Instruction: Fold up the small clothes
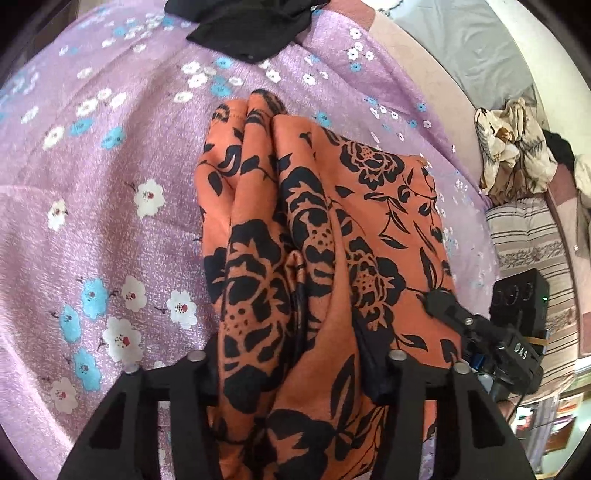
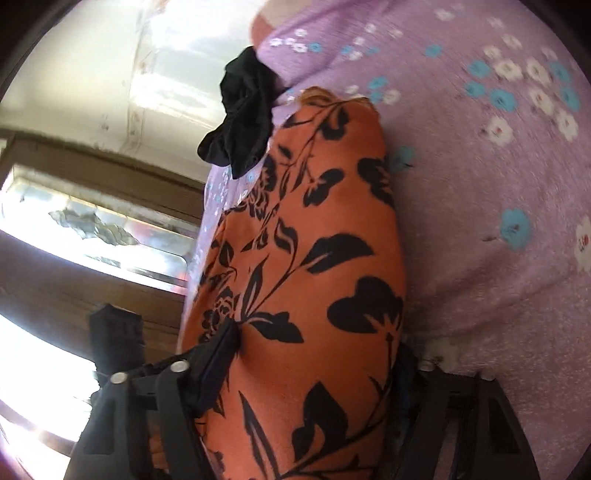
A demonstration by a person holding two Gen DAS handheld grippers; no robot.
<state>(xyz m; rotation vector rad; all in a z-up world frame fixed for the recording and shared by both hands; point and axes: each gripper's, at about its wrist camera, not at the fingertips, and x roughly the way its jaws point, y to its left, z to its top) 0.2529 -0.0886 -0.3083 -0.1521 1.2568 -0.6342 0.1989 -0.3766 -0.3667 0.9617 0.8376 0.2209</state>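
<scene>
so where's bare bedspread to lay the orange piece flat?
Widest free patch: the purple floral bedspread, between the orange floral garment and the bed's edge in the left wrist view, below the black garment. A narrower strip lies between those two garments. Crowded: the far side, where the right gripper reaches in, with crumpled clothes beyond.

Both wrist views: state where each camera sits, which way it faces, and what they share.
Left wrist: on the left gripper, looking down at the orange floral garment bunched between its fingers; right gripper visible.
Right wrist: on the right gripper, looking along the same garment, window beyond.
Shared: garment, purple bedspread, black cloth.
</scene>
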